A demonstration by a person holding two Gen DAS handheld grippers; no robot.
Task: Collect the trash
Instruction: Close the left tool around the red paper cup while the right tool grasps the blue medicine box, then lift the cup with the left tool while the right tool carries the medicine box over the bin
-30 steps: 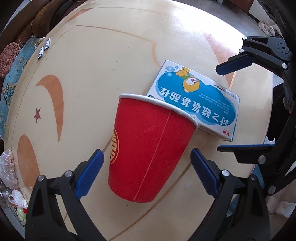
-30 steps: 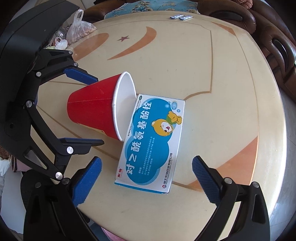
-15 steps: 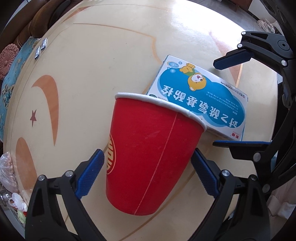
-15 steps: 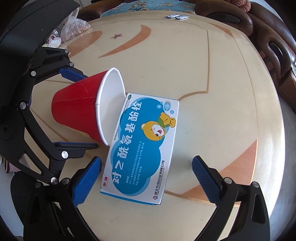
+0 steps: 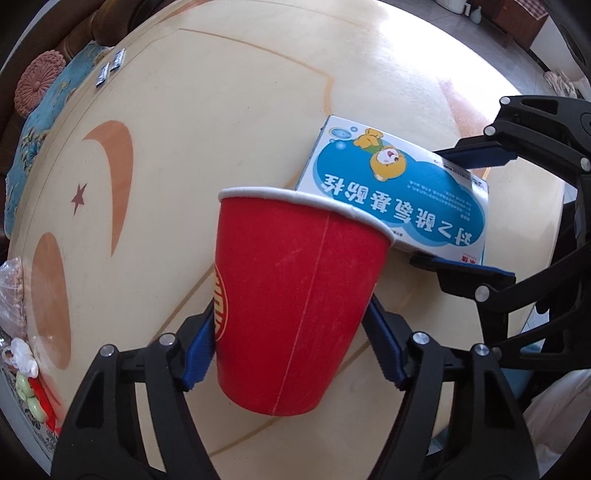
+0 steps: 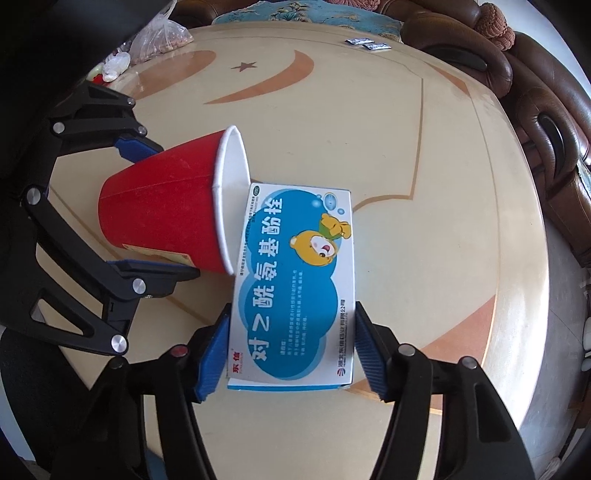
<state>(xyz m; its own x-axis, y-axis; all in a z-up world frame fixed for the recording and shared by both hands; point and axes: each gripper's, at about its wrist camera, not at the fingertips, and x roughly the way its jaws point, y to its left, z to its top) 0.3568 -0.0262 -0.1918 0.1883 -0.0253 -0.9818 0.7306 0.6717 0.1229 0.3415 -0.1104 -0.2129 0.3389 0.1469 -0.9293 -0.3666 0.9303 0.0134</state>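
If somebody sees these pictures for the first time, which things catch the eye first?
First the red paper cup, lying on its side between the blue pads of the left hand-held gripper. Beside its rim lies the blue and white medicine box with a cartoon bear, gripped by the right hand-held gripper. Both are on the round cream table.

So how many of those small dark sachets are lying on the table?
2, side by side at the table's far edge by the teal cushion: one sachet, another sachet. None else visible.
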